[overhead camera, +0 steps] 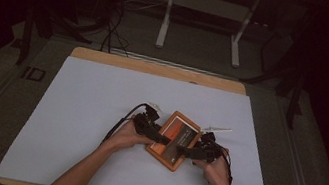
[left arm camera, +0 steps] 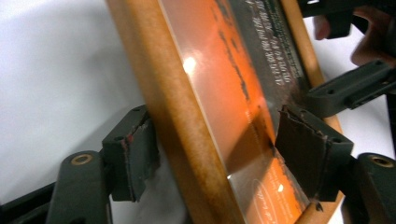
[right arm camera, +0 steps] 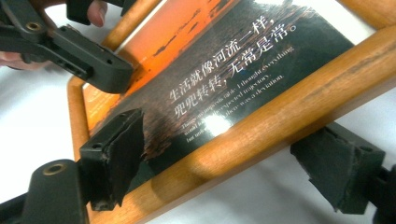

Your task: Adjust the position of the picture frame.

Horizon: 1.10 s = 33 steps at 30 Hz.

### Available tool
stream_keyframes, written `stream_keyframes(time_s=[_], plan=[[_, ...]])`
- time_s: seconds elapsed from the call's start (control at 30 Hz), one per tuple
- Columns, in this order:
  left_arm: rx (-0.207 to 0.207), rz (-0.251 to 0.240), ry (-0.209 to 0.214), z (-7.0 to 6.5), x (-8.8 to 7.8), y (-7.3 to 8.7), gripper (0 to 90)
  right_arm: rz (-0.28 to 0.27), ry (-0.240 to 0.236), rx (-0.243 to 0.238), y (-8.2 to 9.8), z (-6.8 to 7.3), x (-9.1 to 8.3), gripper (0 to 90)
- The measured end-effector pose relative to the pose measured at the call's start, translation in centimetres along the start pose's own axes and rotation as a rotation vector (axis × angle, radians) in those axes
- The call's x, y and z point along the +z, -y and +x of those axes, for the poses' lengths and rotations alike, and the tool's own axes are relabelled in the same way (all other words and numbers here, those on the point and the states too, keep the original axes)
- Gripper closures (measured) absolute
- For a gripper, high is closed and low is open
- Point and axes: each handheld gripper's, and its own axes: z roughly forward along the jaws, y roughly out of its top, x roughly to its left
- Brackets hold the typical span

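High view: we've got one wooden-framed picture with an orange-and-black print under glass (overhead camera: 173,140) lying flat on the white sheet-covered table (overhead camera: 88,110), slightly right of centre and closer to the near edge than the far one. It sits skewed, corners pointing toward the edges.

Left gripper (overhead camera: 153,133) comes in over the frame's left side, right gripper (overhead camera: 190,151) over its right side, one hand (overhead camera: 127,136) behind each.

Left gripper view: both black jaws stand apart with the left rail of the frame between them. One pad (left arm camera: 135,158) is outside the rail over the sheet, the other (left arm camera: 301,156) over the glass. Gap visible on both sides, so not clamped.

Right gripper view: same story. Jaws spread wide, wooden rail between them, one pad (right arm camera: 114,156) over the print, the other (right arm camera: 338,165) off the frame over the sheet. No contact that we can see.

Step, as we read it: both grippers straddle opposite rails, either just before a two-handed pick-up or just after a set-down. We can't tell which from this alone.

If it's a pick-up, next move calls for:
- closing both sets of jaws squarely on the wood, not on the glass
- closing together, so the frame doesn't pivot
- lifting level

Risk: the inner pads sit on the glazing; a slip there could skid the frame.

Count:
- picture frames: 1
- grippers: 2
- hands: 2
- tables: 1
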Motion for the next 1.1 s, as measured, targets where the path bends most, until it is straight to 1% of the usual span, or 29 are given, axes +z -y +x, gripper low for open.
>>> stream_keyframes(time_s=[0.07,0.13,0.2,0.3,0.4,0.5,0.6,0.63,0.7,0.8,0.9,1.0,1.1], plan=[[-0.002,0.003,0.002,0.0,0.0,0.0,29.8,0.001,-0.002,0.003,0.0,0.0,0.0,17.6],[-0.008,0.014,0.015,0.2,0.0,0.0,30.3,0.005,-0.011,0.004,0.0,-0.1,0.0,19.3],[-0.016,0.017,0.009,0.1,-0.1,0.0,31.0,0.011,-0.028,0.014,-0.1,-0.3,-0.2,22.7],[-0.036,0.015,0.000,0.0,-0.4,-0.1,32.7,0.012,-0.047,0.014,-0.1,-0.4,-0.3,25.7],[-0.035,0.002,-0.003,-0.2,-1.2,0.1,36.8,-0.001,-0.045,-0.006,-0.3,-0.2,-0.7,31.0],[-0.027,-0.011,-0.017,-0.7,-2.3,0.3,42.2,-0.033,-0.053,-0.022,-0.7,0.1,-1.5,39.2],[-0.019,-0.034,-0.035,-1.4,-3.6,1.0,48.0,-0.063,-0.069,-0.045,-1.1,0.6,-2.1,45.6],[-0.010,-0.039,-0.041,-1.6,-4.0,1.2,49.8,-0.071,-0.073,-0.054,-1.2,0.9,-2.2,47.2],[-0.008,-0.055,-0.049,-2.1,-4.8,1.8,53.4,-0.083,-0.082,-0.072,-1.5,1.3,-2.5,49.8],[-0.005,-0.080,-0.059,-2.7,-5.7,2.6,57.8,-0.092,-0.090,-0.101,-1.9,2.0,-2.8,52.5],[-0.010,-0.115,-0.064,-3.4,-6.4,3.4,61.6,-0.101,-0.096,-0.128,-2.1,2.7,-3.2,54.7],[0.003,-0.144,-0.071,-4.0,-6.9,4.3,64.2,-0.106,-0.105,-0.149,-2.2,3.2,-3.5,56.2],[-0.004,-0.167,-0.063,-4.3,-7.3,4.9,66.3,-0.110,-0.113,-0.162,-2.3,3.6,-3.6,56.3]])
